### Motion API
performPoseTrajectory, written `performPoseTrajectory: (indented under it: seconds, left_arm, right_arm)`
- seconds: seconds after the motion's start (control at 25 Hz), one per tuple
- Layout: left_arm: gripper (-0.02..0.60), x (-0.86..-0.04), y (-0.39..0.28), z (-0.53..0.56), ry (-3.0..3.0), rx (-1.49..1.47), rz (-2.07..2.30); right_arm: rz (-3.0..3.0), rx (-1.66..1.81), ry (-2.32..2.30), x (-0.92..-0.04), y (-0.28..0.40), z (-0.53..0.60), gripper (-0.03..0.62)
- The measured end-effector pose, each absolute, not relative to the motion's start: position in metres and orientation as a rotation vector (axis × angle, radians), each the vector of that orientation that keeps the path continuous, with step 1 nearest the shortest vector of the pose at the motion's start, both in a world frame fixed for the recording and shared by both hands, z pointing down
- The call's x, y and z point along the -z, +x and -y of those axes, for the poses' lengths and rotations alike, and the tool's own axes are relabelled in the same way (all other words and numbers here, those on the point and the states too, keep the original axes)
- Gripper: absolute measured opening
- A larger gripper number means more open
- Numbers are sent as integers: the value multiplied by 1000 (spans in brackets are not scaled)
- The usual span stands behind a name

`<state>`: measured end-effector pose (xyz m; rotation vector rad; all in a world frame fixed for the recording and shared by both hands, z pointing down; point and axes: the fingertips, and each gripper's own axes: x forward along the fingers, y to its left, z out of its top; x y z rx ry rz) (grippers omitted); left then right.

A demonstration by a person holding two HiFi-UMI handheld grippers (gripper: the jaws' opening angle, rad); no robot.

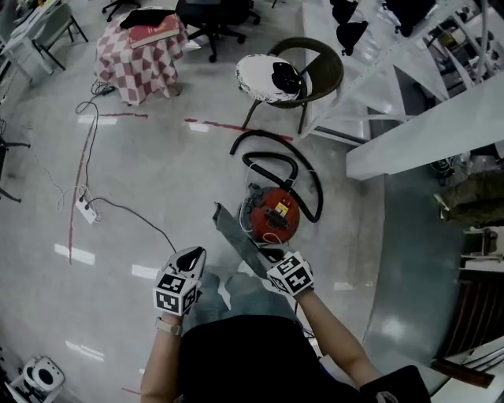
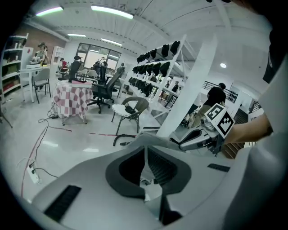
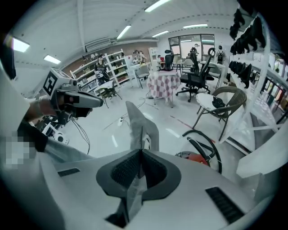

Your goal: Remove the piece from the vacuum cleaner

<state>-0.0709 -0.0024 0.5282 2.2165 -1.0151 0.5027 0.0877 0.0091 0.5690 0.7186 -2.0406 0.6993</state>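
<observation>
Now right gripper (image 3: 140, 152) clamps grey piece (image 3: 136, 120); vacuum cleaner (image 1: 277, 228) label (image 1: 280, 209) seems illegible.

one red vacuum cleaner (image 1: 272, 212) mid frame, one black hose (image 1: 277, 157) looped above it, one grey piece (image 1: 235, 232) just left of it. two grippers low in frame: left gripper (image 1: 192, 255), right gripper (image 1: 272, 255). upper frame: one wicker chair (image 1: 315, 75), one black office chair (image 1: 211, 14), one table with checked cloth (image 1: 138, 67), one red flat thing (image 1: 153, 33) on it. left side: one power strip (image 1: 86, 209). lower left corner: one white device (image 1: 35, 376).
</observation>
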Motion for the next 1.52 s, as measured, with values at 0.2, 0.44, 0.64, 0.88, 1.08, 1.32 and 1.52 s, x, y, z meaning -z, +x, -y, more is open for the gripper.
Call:
performPoseTrajectory:
  seconds: [0.2, 0.44, 0.64, 0.88, 1.08, 1.32, 1.52]
  left_arm:
    - [23, -464, -67, 18, 2292, -438, 1025]
    - [23, -399, -80, 45, 2414, -388, 1060]
    - [23, -350, -86, 66, 2508, -348, 1096]
    - [23, -307, -91, 76, 2569, -235, 1136]
    - [23, -293, -99, 80, 2588, -203, 1149]
    - [23, -280, -104, 76, 2621, -178, 1148]
    - [23, -271, -108, 76, 2617, -160, 1180]
  right_arm:
    - [2140, -706, 784, -498, 76, 1, 41]
    - [2253, -664, 902, -425, 74, 26, 41]
    - [2355, -646, 976, -376, 72, 41, 41]
    - [2455, -612, 1060, -323, 73, 55, 40]
    - [2500, -577, 1092, -302, 69, 65, 37]
    - [2531, -569, 1125, -291, 67, 64, 37]
    - [2583, -565, 1152, -280, 67, 64, 37]
